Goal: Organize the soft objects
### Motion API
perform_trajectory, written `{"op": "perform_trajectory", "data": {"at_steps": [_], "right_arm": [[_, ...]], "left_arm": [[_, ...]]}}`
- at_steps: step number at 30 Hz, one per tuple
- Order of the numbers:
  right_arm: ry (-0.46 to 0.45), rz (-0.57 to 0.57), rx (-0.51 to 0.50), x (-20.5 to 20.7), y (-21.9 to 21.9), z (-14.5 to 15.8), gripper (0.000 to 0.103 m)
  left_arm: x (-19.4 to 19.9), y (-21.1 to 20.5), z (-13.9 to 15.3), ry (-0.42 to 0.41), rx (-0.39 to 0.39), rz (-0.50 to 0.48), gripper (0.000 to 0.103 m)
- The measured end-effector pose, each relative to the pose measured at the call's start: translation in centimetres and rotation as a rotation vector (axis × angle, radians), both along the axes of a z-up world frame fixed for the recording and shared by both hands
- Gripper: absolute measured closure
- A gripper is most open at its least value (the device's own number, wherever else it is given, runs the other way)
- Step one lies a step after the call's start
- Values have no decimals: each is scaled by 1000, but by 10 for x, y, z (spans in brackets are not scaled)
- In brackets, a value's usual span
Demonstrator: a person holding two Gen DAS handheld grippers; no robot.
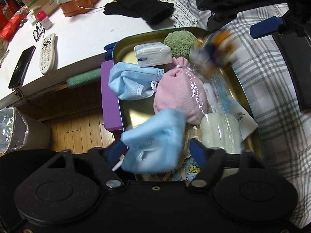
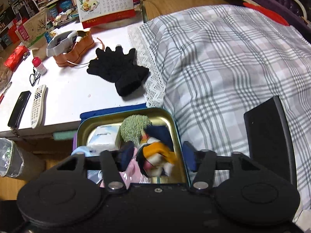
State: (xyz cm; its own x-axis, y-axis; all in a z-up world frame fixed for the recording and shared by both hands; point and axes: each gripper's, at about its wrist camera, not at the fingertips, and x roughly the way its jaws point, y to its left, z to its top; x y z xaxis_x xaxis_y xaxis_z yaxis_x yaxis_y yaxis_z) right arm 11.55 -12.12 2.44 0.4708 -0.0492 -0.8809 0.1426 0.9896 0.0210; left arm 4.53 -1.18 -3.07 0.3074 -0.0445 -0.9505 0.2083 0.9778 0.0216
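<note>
A plaid quilt (image 2: 223,58) with a lace hem covers the bed beside a smooth white table (image 2: 73,89), on which lies a pair of fuzzy black gloves (image 2: 118,71), flat and well apart from the tin; the rounded-corner metal tin (image 2: 176,128), gold inside with a dark rim, sits on the quilt with its far corner touching the table edge, bare quilt lying open to its right; packed inside are a pink cloth bundle (image 1: 178,95) under crinkled clear film, a crumpled blue face mask (image 1: 132,81) draped over the left rim, a green nubbly sponge (image 1: 180,42) in the far corner, a white tissue pack (image 1: 153,54) just beside it, and a white ribbed roll (image 1: 221,134) in plastic at the near right; the left gripper (image 1: 155,151), jaws wide, has a second blue mask (image 1: 155,141) blurred between them above the tin's near end; the right gripper (image 2: 157,155), jaws also wide, hangs over a blurred orange, white and navy soft toy (image 2: 157,155) at the tin's far right.
</note>
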Motion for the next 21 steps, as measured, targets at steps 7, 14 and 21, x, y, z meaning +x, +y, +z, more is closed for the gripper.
{"op": "perform_trajectory", "data": {"at_steps": [7, 14, 21], "right_arm": [[-8, -39, -25, -22, -9, 10, 48], [-12, -138, -43, -67, -26, 27, 47], [-26, -227, -96, -126, -26, 39, 40]], "left_arm": [[-13, -4, 10, -23, -9, -18, 27], [-35, 0, 28, -52, -32, -26, 25], [-62, 20, 55, -142, -45, 3, 22]]}}
